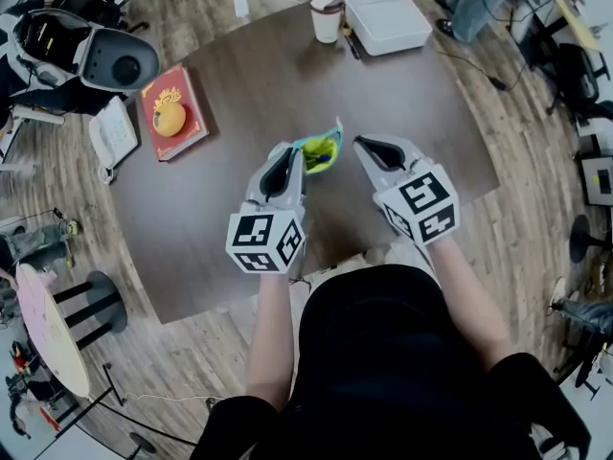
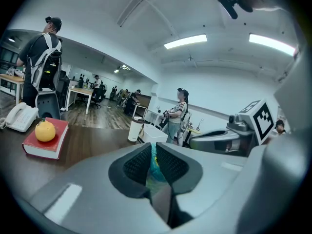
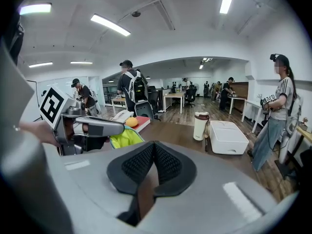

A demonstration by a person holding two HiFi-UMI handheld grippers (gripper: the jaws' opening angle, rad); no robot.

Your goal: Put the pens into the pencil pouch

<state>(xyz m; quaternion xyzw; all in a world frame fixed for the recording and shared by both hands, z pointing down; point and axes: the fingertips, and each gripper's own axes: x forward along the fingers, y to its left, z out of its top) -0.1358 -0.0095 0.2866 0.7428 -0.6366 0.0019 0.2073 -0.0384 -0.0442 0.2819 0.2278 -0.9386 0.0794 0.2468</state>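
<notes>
Dark wooden table point(image 1: 239, 75), a person standing at its near edge with a gripper in each hand.

Left gripper point(image 1: 290, 153): jaws narrow and clamped on the teal edge of the pencil pouch point(image 1: 322, 149); the left gripper view shows the fabric pinched between the black pads point(image 2: 136, 165).

Pencil pouch: near the table's middle, just beyond the two grippers. It gapes open and shows a yellow-green lining. Whether its lower edge rests on the table cannot be told.

Right gripper point(image 1: 364, 146): jaws together, nothing between them. It sits just right of the pouch and apart from it.

Left side of table: red book point(image 1: 188, 103) with an orange fruit point(image 1: 170, 118) on it, and a white telephone point(image 1: 113, 134) beside it.

Far edge: white cup point(image 1: 326, 17), with a white box point(image 1: 385, 14) just to its right.
</notes>
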